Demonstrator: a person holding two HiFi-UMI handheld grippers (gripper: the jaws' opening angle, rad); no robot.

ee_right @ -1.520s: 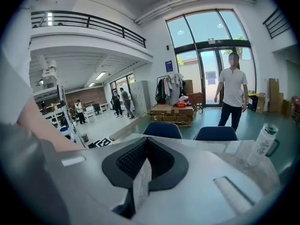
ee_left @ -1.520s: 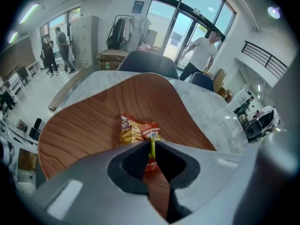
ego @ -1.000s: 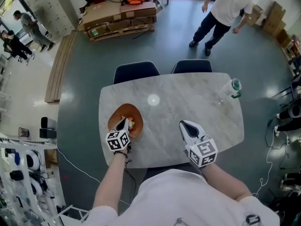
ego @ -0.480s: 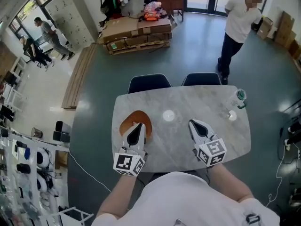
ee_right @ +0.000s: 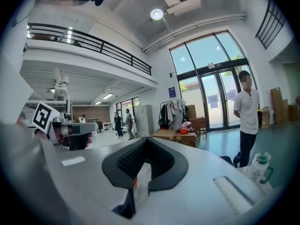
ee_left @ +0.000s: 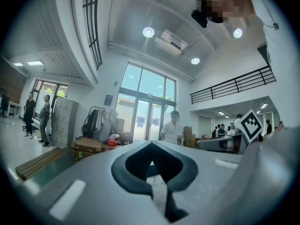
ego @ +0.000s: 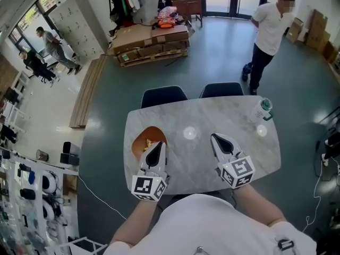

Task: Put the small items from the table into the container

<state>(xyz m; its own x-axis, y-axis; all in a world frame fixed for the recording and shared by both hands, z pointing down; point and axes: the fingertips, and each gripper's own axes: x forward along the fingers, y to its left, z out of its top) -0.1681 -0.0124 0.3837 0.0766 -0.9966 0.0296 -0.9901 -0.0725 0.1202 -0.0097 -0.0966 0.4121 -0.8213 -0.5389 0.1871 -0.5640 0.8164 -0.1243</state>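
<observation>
Only the head view shows the brown bowl near the table's left edge, with small yellow bits inside it. The left gripper sits just beside its near rim, the right gripper toward the middle. Each gripper view shows jaw tips pressed together. The right one also shows a pale sliver below the tips, which I cannot identify, and the bottle at the far right corner.

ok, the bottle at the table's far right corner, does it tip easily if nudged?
Probably: the bottle stands upright, tall and narrow, so a high push could topple it. Its clear body suggests light plastic. It sits near the table edge, so it might fall off.
</observation>
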